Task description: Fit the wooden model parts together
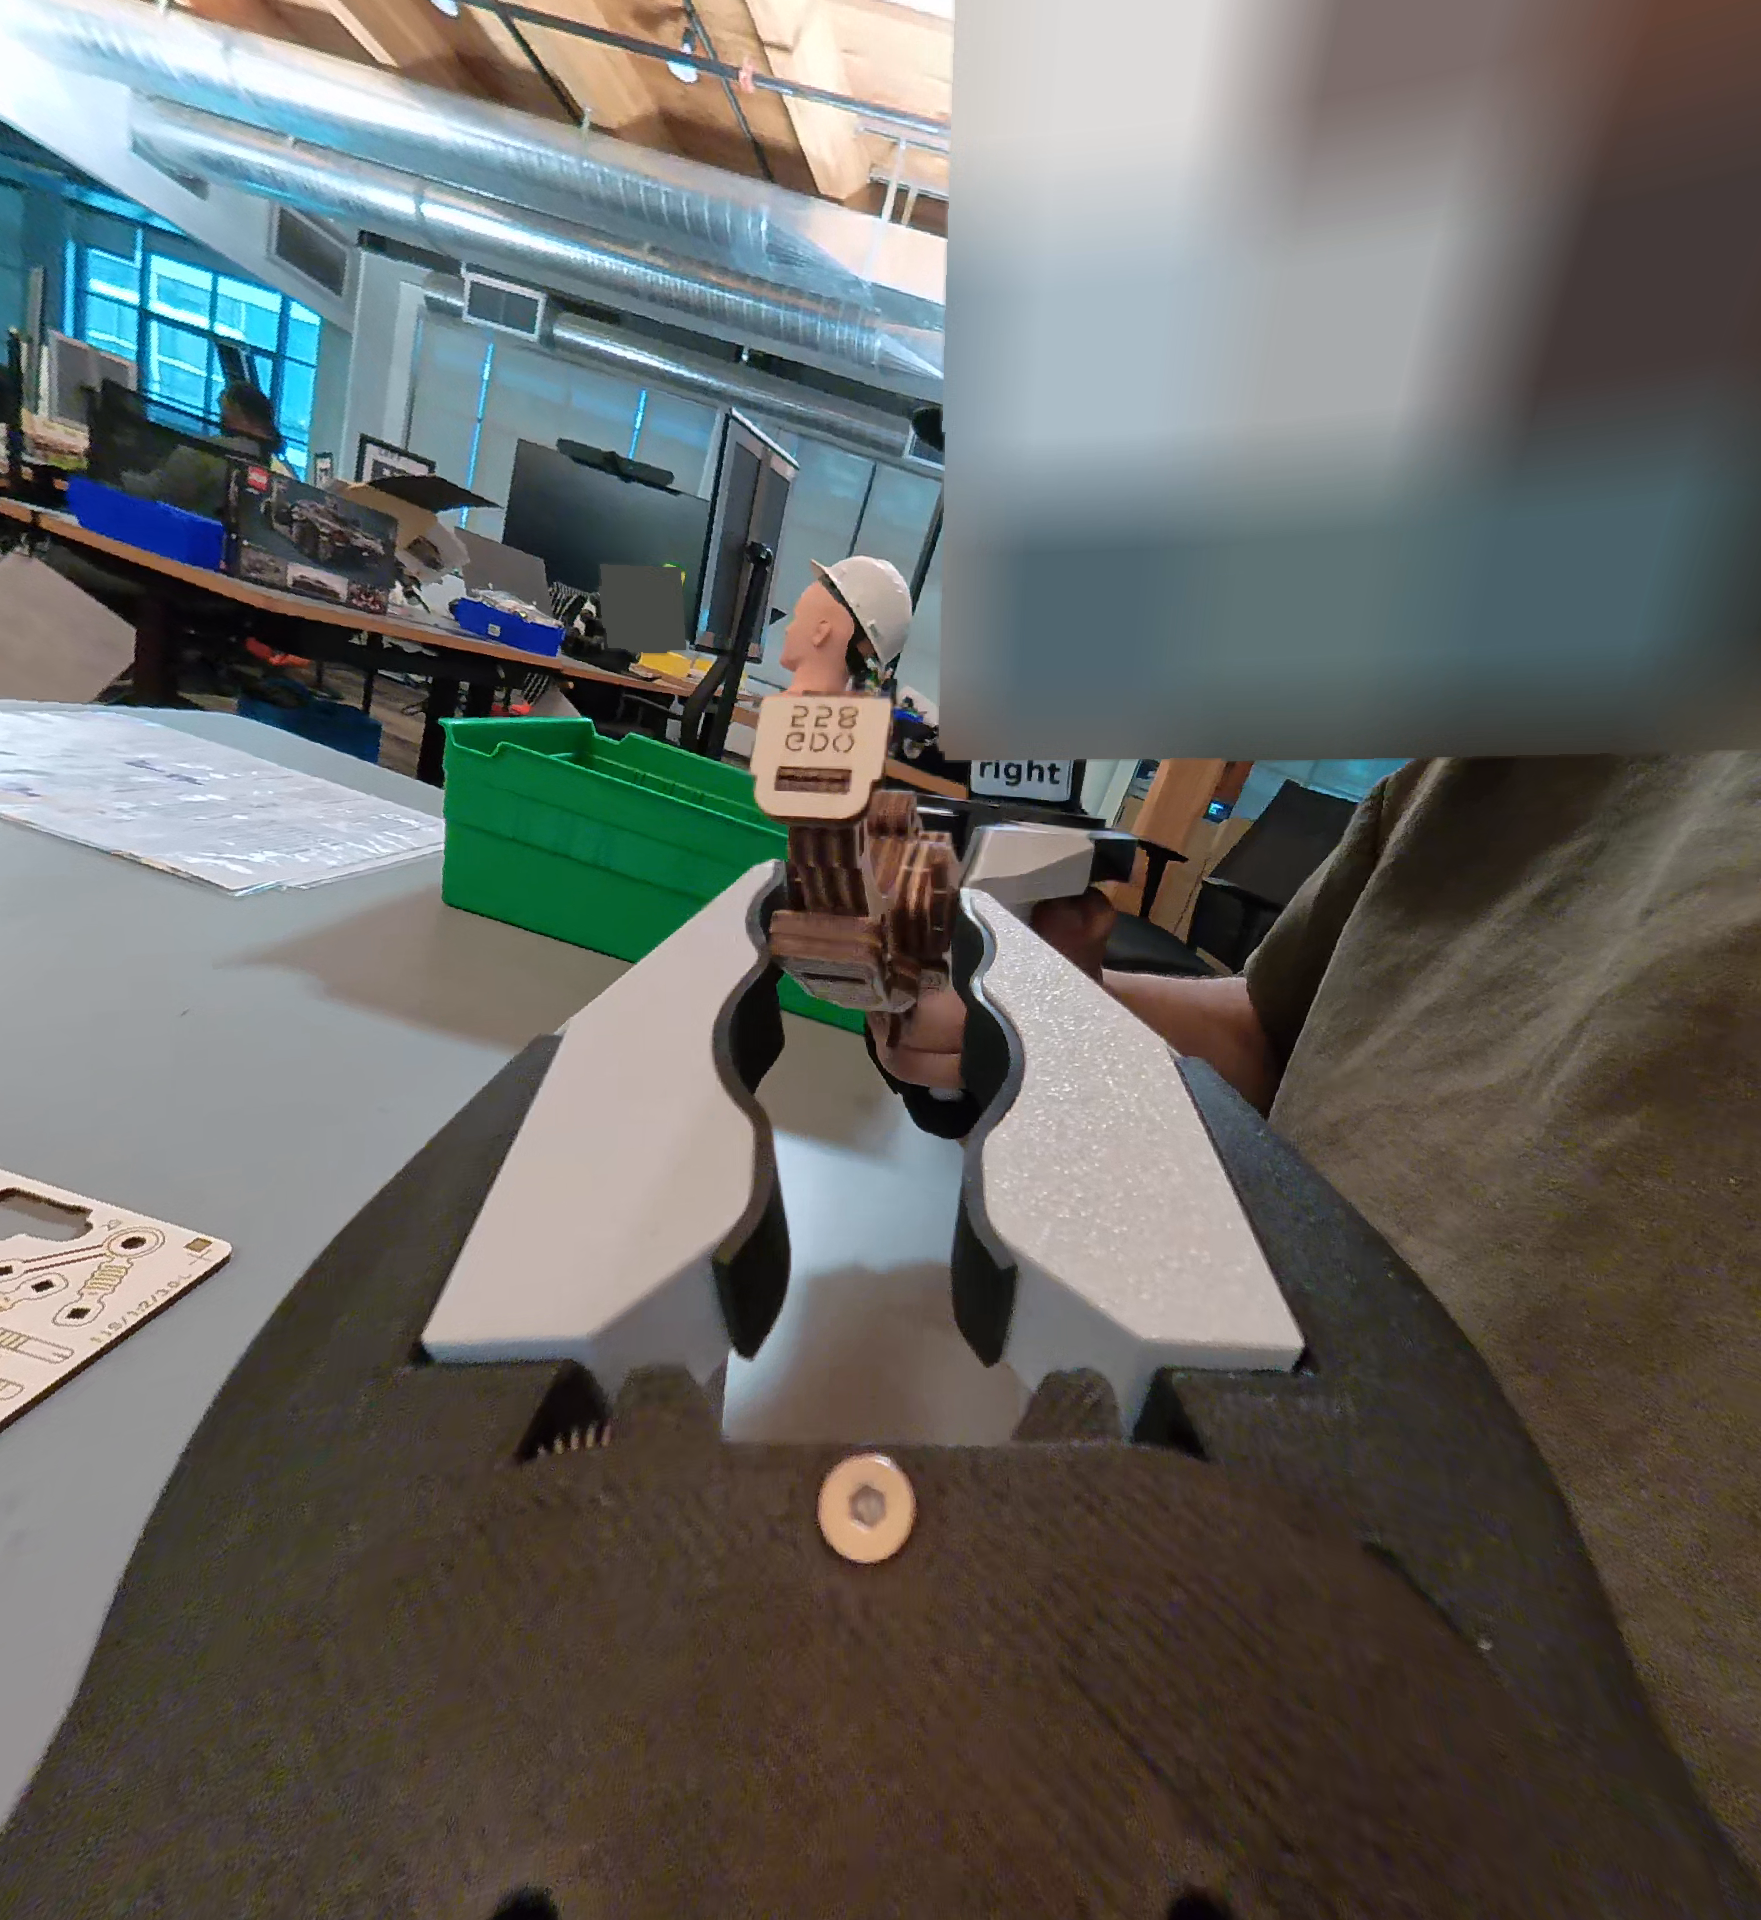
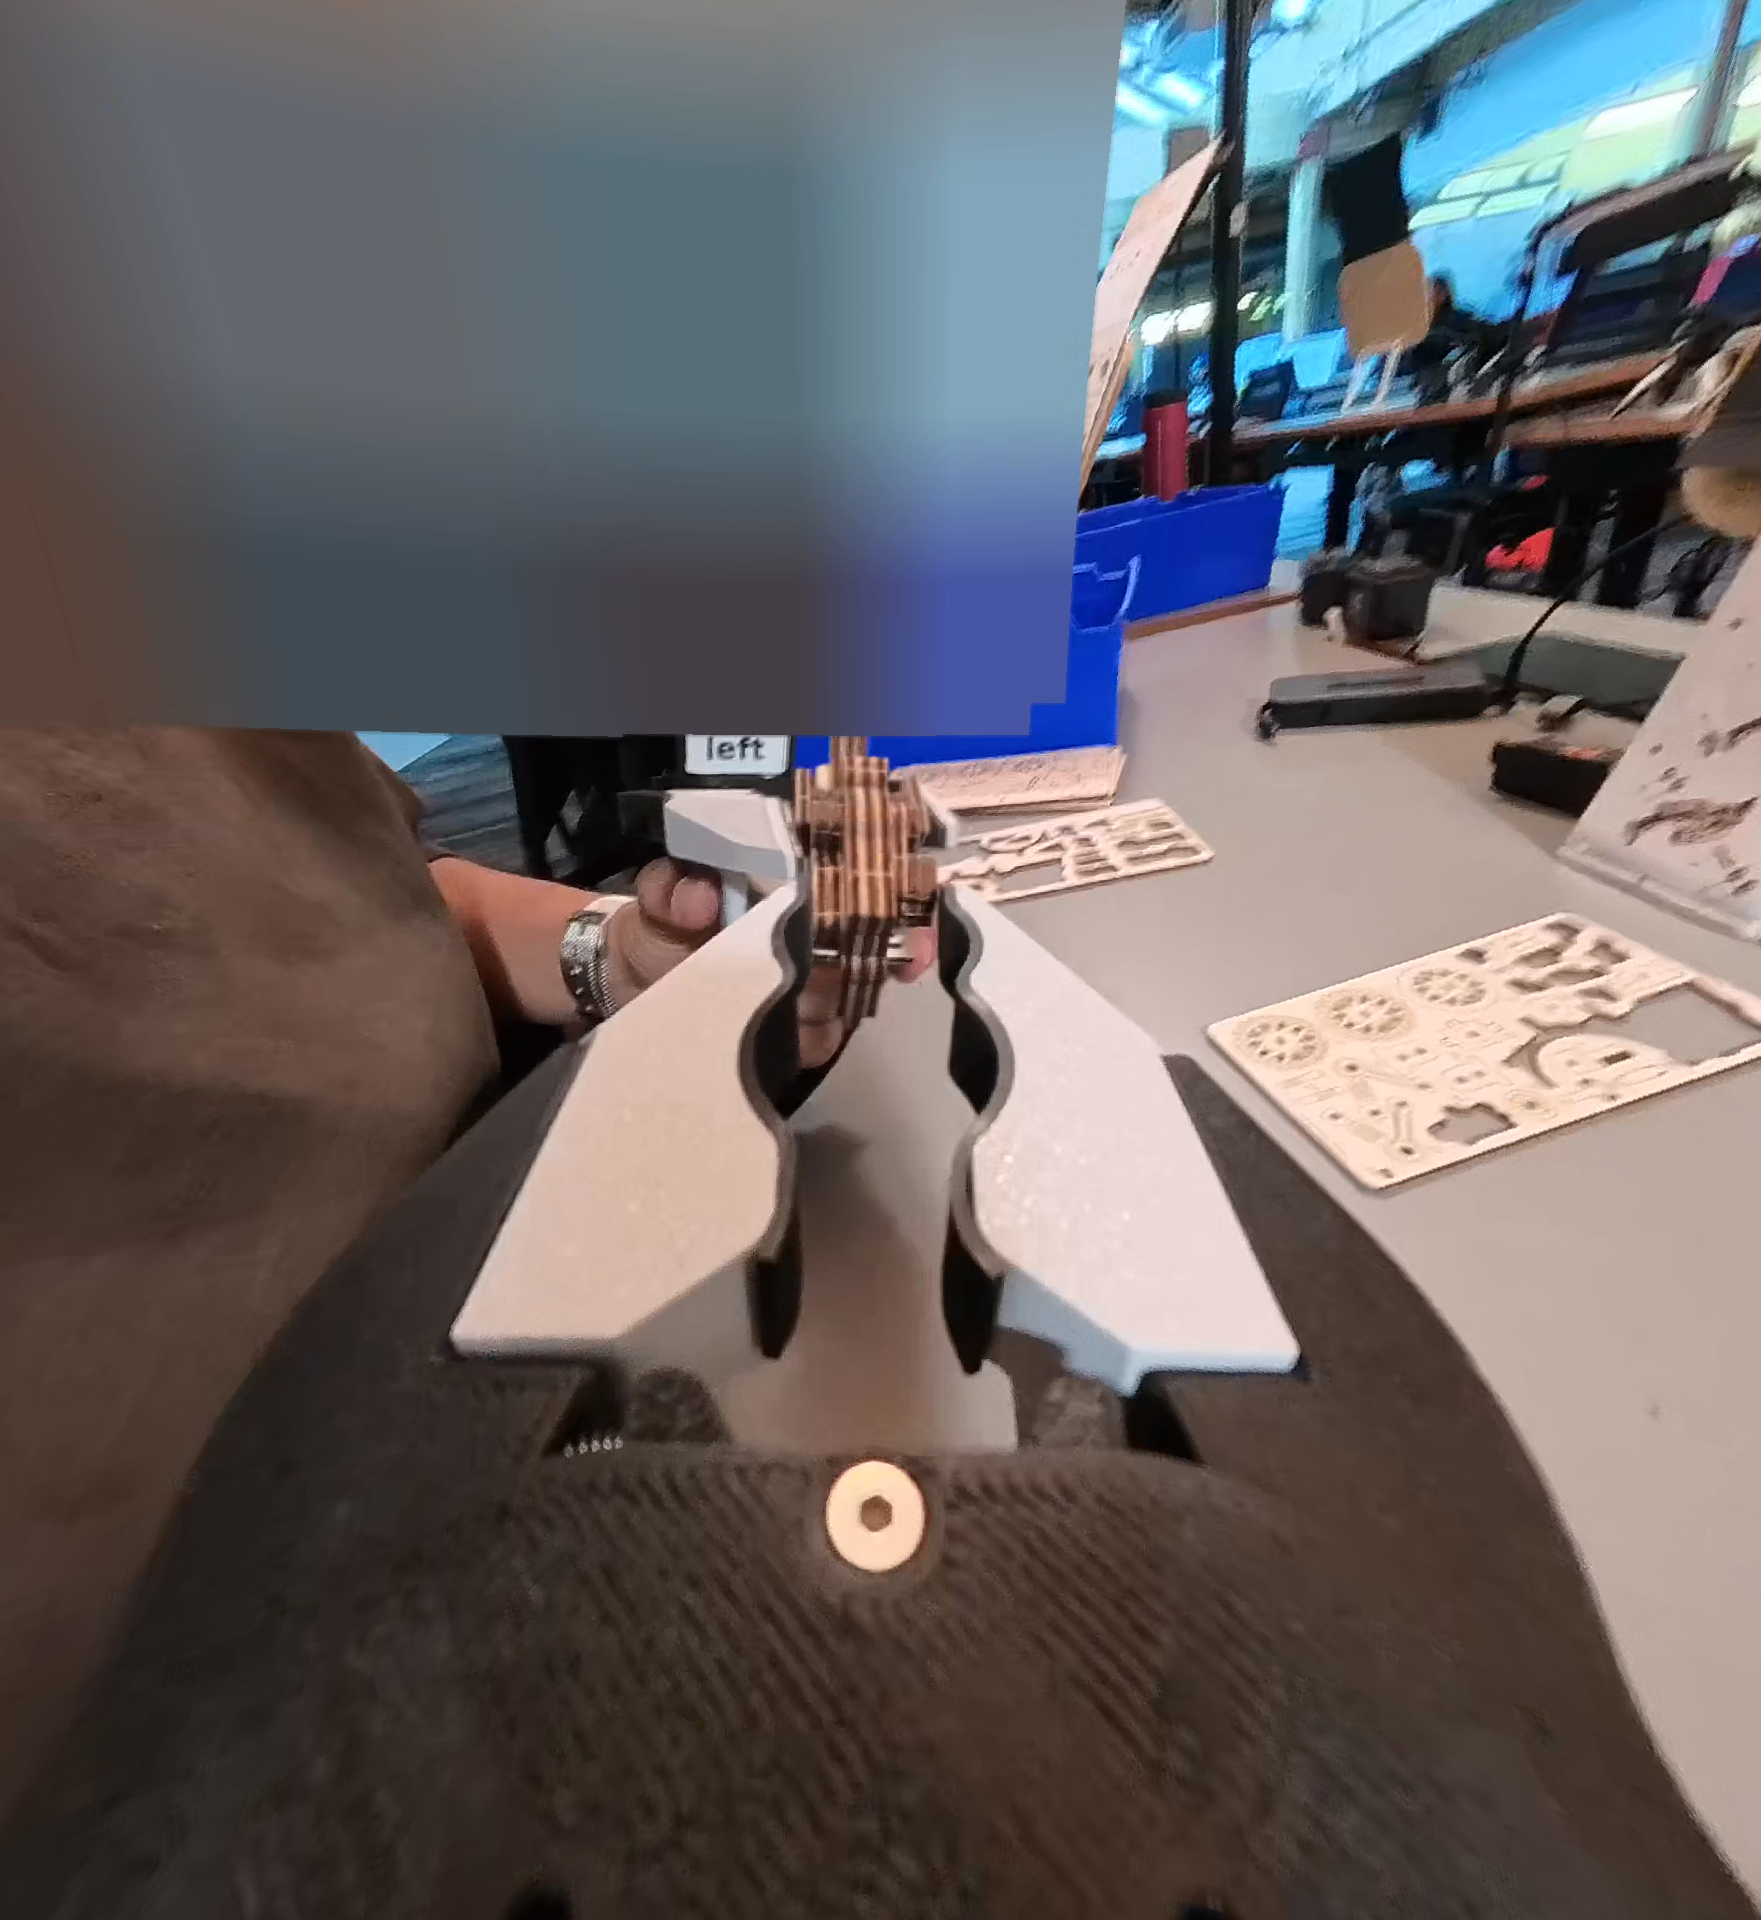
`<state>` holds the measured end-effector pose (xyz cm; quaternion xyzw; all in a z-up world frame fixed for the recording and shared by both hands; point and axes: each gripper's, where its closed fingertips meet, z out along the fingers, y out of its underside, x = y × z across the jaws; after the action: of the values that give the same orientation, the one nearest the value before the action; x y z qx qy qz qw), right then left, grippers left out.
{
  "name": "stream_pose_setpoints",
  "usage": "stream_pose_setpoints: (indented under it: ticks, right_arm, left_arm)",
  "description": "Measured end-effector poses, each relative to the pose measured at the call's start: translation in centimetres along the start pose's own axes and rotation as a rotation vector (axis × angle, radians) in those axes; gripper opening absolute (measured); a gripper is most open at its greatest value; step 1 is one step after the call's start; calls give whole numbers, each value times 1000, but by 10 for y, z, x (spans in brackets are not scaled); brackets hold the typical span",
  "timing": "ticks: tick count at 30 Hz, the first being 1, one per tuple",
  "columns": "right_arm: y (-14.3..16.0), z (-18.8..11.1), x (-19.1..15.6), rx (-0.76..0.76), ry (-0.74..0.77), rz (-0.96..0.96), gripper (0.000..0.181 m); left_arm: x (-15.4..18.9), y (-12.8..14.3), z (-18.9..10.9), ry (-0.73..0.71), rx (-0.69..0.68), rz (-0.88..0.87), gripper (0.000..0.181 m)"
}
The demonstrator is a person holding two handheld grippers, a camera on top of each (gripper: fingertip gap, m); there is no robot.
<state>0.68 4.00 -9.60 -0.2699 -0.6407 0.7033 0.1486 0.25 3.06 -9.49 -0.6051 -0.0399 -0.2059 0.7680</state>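
Observation:
A layered wooden model (image 1: 860, 894) is held up above the grey table, with a pale flat plate (image 1: 822, 764) bearing engraved marks on top. My left gripper (image 1: 868, 920) is shut on the model, its grey fingertips pressing both sides. My right gripper (image 2: 868, 909) is also shut on the wooden model (image 2: 855, 852), from the opposite side. The right gripper's finger (image 1: 1042, 860) shows just behind the model in the left wrist view. The left gripper's finger (image 2: 725, 821) shows behind it in the right wrist view. A person's hand (image 2: 658, 925) is close under the model.
A green bin (image 1: 585, 831) stands behind the model. Papers in a plastic sleeve (image 1: 159, 790) lie at the left. Punched wooden part sheets (image 1: 24, 1309) (image 2: 1510, 1039) (image 2: 1084, 847) lie on the table (image 2: 1375, 883). A blue bin (image 2: 1177, 540), black devices (image 2: 1375, 691) and a tilted sheet (image 2: 1738, 727) stand farther right. The person's torso (image 1: 1582, 1195) is close. Both grippers' tips are close together, under 4 cm apart.

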Motion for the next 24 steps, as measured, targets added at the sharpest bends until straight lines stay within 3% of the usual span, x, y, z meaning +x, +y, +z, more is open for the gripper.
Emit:
stream_pose_setpoints:
  ticks: [6, 11, 24]
  right_arm:
    - [-5, 0, -10, 34, -20, -64, 22]
    - [-10, 0, -18, 72, -75, -26, 38]
    - [-6, 4, -29, 63, -128, -7, 37]
  left_arm:
    - [10, -2, 0, 59, 9, 8, 27]
    - [16, -7, -2, 109, 45, -27, 27]
    - [24, -10, -2, 174, 68, -79, 27]
